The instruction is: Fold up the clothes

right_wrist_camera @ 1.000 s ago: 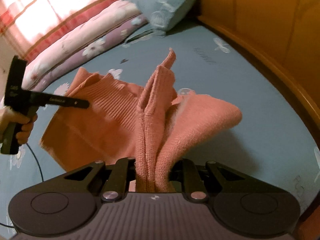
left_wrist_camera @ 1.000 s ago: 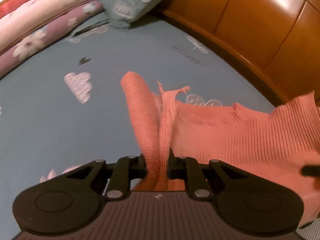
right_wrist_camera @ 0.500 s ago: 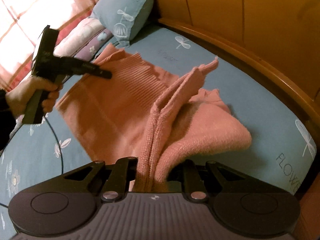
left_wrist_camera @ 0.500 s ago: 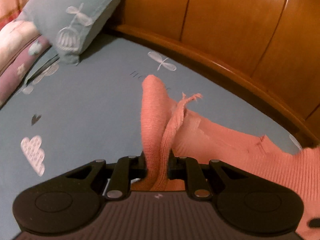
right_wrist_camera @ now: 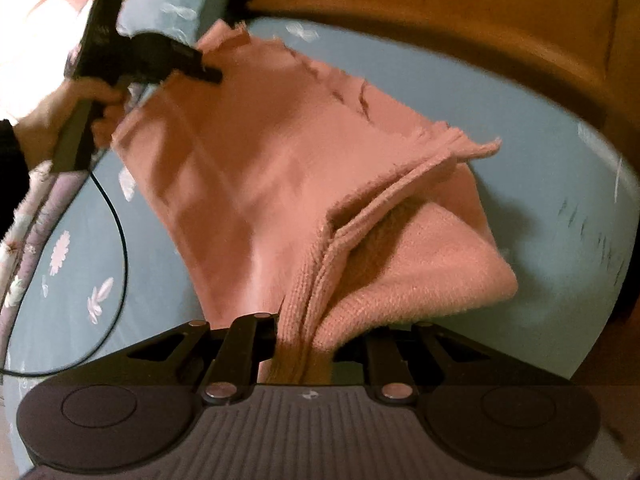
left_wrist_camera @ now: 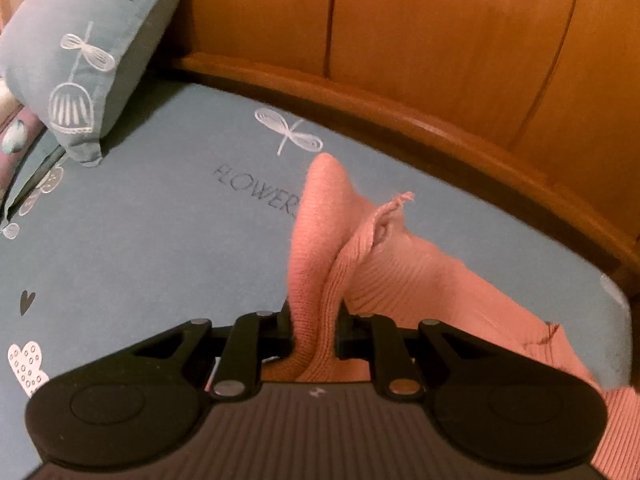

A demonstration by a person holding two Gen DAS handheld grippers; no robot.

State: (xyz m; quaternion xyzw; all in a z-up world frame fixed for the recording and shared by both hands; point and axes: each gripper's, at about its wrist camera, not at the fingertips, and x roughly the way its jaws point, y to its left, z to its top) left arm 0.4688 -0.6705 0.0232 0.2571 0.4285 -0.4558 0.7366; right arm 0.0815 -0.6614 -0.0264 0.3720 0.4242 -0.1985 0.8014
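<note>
A salmon-pink knitted sweater (right_wrist_camera: 256, 168) hangs stretched between both grippers above the blue bed sheet (right_wrist_camera: 500, 112). My left gripper (left_wrist_camera: 314, 328) is shut on a bunched corner of the sweater (left_wrist_camera: 320, 240); it also shows in the right wrist view (right_wrist_camera: 204, 66), held by a hand at the upper left. My right gripper (right_wrist_camera: 306, 344) is shut on another bunched edge of the knit. A folded-over part of the sweater (right_wrist_camera: 432, 264) sags to the right of it.
A curved wooden headboard (left_wrist_camera: 460, 40) runs along the far side of the bed. A blue pillow (left_wrist_camera: 76, 52) leans against it at the left, with a floral quilt (right_wrist_camera: 24, 216) beside it. A black cable (right_wrist_camera: 116, 240) trails from the left gripper over the sheet.
Both grippers have carried the sweater toward the headboard. The cloth between them is spread wider and flatter, and the left gripper sits higher and farther in the right wrist view.
</note>
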